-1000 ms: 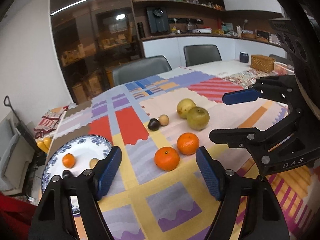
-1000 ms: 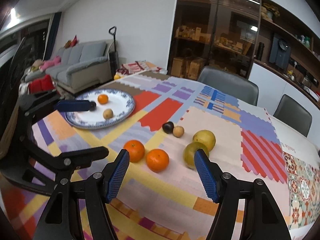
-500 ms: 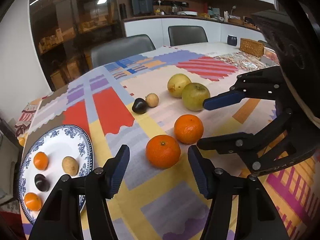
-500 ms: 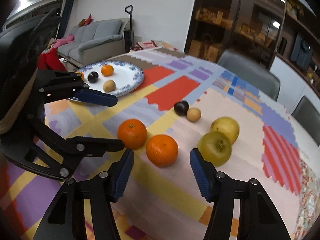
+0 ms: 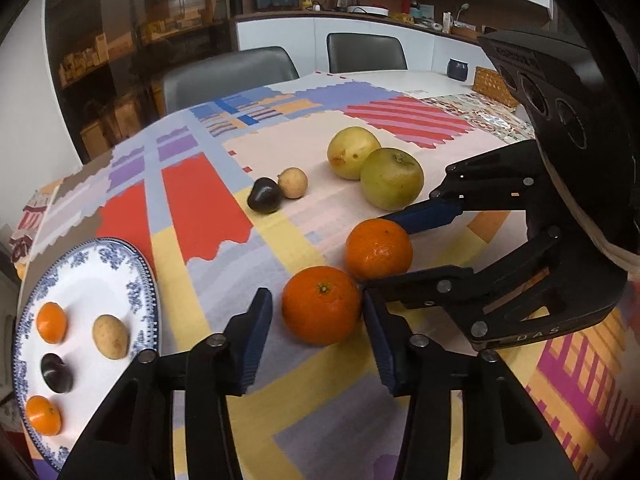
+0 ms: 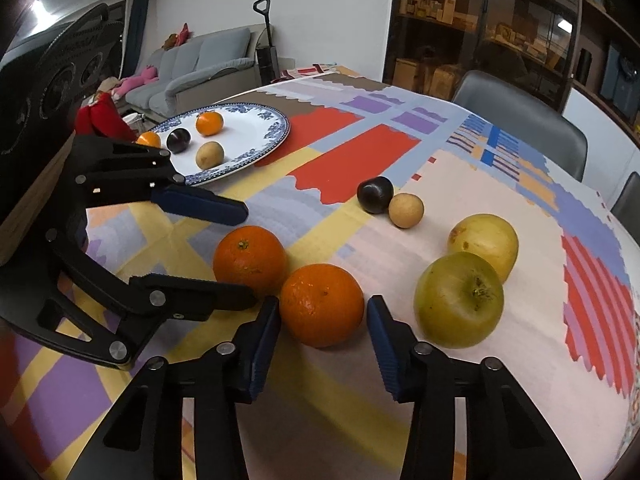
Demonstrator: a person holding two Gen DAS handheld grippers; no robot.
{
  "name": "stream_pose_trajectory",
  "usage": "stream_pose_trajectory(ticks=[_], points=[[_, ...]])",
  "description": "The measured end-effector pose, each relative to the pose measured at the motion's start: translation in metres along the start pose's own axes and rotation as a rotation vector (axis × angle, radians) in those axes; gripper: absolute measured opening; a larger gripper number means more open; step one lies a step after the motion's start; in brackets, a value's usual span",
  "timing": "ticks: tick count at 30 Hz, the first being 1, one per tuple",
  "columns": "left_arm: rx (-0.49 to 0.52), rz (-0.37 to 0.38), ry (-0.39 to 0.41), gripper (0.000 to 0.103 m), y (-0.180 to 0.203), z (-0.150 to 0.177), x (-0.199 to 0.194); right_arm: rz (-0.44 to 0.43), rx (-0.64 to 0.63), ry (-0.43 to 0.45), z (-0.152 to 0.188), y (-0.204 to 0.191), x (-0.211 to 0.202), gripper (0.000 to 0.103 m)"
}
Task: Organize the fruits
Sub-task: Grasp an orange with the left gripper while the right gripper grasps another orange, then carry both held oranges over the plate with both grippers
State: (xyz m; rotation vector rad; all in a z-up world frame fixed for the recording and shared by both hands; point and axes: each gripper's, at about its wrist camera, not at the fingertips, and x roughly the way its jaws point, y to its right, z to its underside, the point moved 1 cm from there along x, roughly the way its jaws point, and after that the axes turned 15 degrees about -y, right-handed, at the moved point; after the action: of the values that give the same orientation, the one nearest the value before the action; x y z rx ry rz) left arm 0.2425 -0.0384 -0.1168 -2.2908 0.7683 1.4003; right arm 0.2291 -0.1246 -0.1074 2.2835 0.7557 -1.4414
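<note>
The left tool [image 5: 318, 316] has its blue pads on both sides of one orange [image 5: 321, 309]; the jaws have just been closing, the right-hand pad is at the skin and a thin gap shows at the other, so it is not clamped yet. The right tool [image 6: 322, 322] stands the same way around the second orange [image 6: 321, 304], its jaws also just closing, with small gaps on both sides. The two oranges lie just beside each other on the patchwork cloth [image 5: 200, 200] of the counter. Behind them are two yellow-green apples [image 6: 459, 299] touching each other, then one dark plum [image 5: 264, 195] and one small tan fruit [image 5: 293, 183], also touching. To the far side lies one blue-rimmed plate [image 5: 140, 280] that carries four pieces: two small oranges, one dark plum and one tan fruit. Only the left view shows the kitchen shelf, a wicker basket [image 5: 494, 86] and two grey chairs at the far end of the counter; only the right view shows a grey sofa [image 6: 192, 68] and a standing vacuum cleaner [image 6: 265, 46] by the wall
</note>
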Motion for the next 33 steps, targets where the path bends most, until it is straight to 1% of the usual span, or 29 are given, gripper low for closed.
stream_pose_trajectory(ticks=[5, 9, 18, 28, 33], points=[[-0.042, -0.001, -0.008, 0.041, 0.000, 0.000, -0.002, -0.008, 0.022, 0.005, 0.003, 0.001, -0.002, 0.042], [-0.069, -0.037, 0.010, 0.041, 0.002, 0.004, -0.013, -0.006, 0.049, 0.008, 0.007, 0.001, -0.005, 0.042], [-0.196, -0.104, 0.068, 0.041, 0.000, 0.018, -0.047, -0.004, 0.109, 0.059, 0.009, -0.006, -0.030, 0.042], [-0.256, -0.171, 0.140, 0.041, 0.003, 0.046, -0.090, -0.002, 0.112, 0.146, 0.005, -0.041, -0.067, 0.042], [-0.317, -0.196, 0.171, 0.041, -0.008, 0.058, -0.110, -0.007, 0.141, 0.176, -0.003, -0.055, -0.079, 0.042]])
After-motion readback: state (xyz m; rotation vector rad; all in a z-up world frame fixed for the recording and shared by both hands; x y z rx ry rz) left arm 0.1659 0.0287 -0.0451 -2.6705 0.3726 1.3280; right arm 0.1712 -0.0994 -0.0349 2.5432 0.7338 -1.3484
